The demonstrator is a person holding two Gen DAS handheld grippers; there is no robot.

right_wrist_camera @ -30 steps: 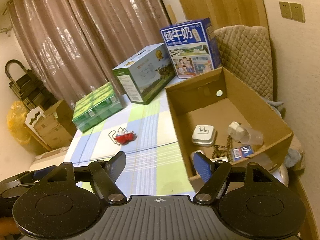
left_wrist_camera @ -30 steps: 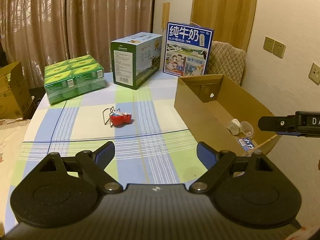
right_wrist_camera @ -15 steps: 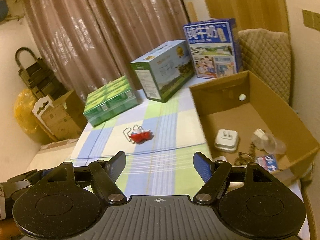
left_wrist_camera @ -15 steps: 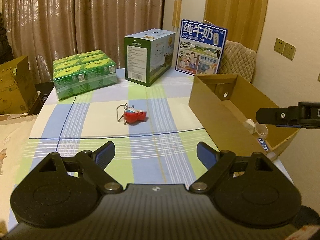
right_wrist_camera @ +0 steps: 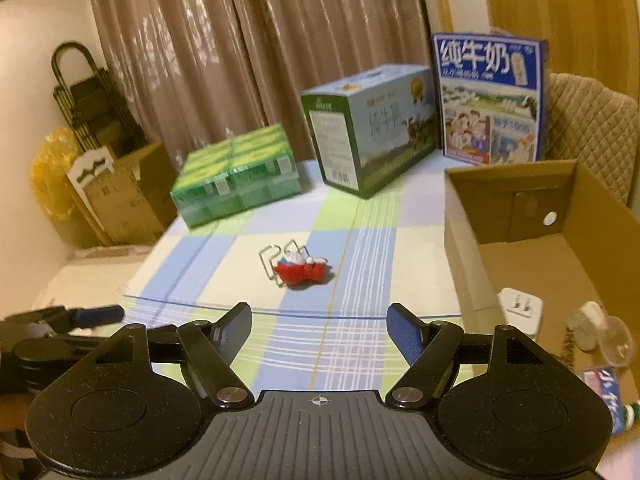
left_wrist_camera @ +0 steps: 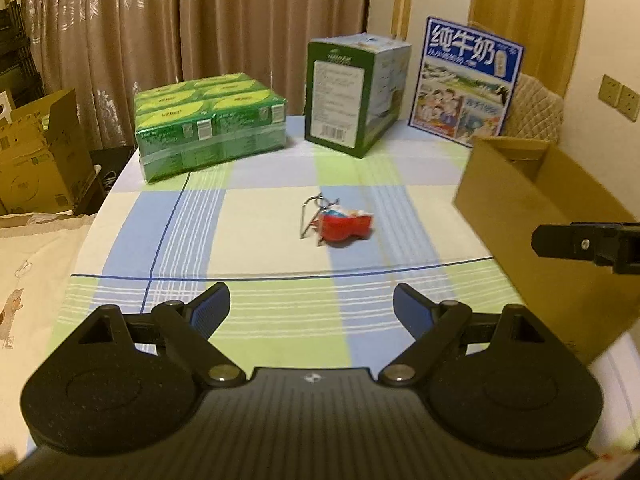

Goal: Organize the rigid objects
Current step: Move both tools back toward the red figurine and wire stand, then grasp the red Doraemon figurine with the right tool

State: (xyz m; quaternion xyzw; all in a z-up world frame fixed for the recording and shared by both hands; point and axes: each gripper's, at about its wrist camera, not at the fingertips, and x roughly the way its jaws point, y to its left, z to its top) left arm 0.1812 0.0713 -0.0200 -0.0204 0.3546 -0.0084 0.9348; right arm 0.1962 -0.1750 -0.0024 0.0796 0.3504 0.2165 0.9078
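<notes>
Now nearer the red clip (left_wrist_camera: 343, 226), both grippers' fingers (left_wrist_camera: 211, 304) wide apart, empty.

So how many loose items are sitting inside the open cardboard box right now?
3 visible: a white plug adapter by the box's left wall, a clear plastic piece to its right, a blue-labelled item nearest the camera. The gripper may hide more.

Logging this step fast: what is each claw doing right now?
Left claw: open, holding nothing.
Right claw: open, holding nothing.
</notes>
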